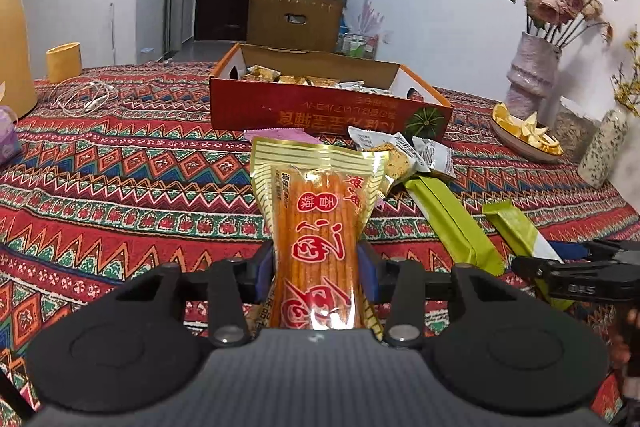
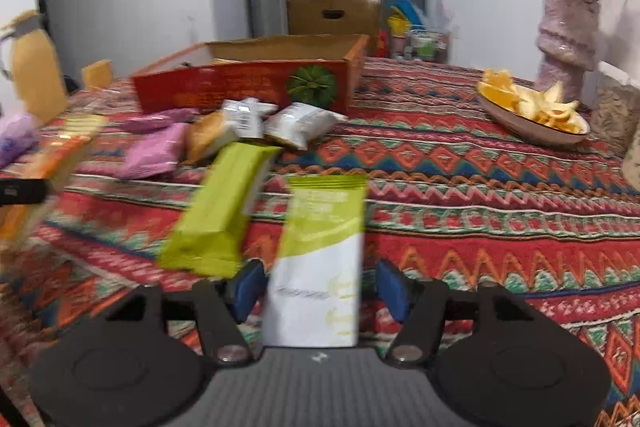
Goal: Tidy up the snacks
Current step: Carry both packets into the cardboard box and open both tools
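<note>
My left gripper (image 1: 318,271) is shut on an orange spicy-stick packet (image 1: 320,227) with a gold top, held above the tablecloth. My right gripper (image 2: 318,291) is open, its blue pads (image 2: 248,289) on either side of a green-and-white snack bar (image 2: 324,251) with gaps to both pads. A second green bar (image 2: 224,211) lies to its left. Pink packets (image 2: 154,151), grey-white packets (image 2: 298,125) and a biscuit pack (image 2: 208,137) lie before the red cardboard box (image 2: 240,87). The box (image 1: 320,107) holds several snacks.
A plate of orange peel (image 2: 532,107) and a pink vase (image 2: 564,31) with dried roses stand at the right. A yellow jug (image 1: 12,39), yellow cup (image 1: 64,62) and white cable (image 1: 86,97) sit at the left. A brown carton (image 1: 294,21) stands behind the table.
</note>
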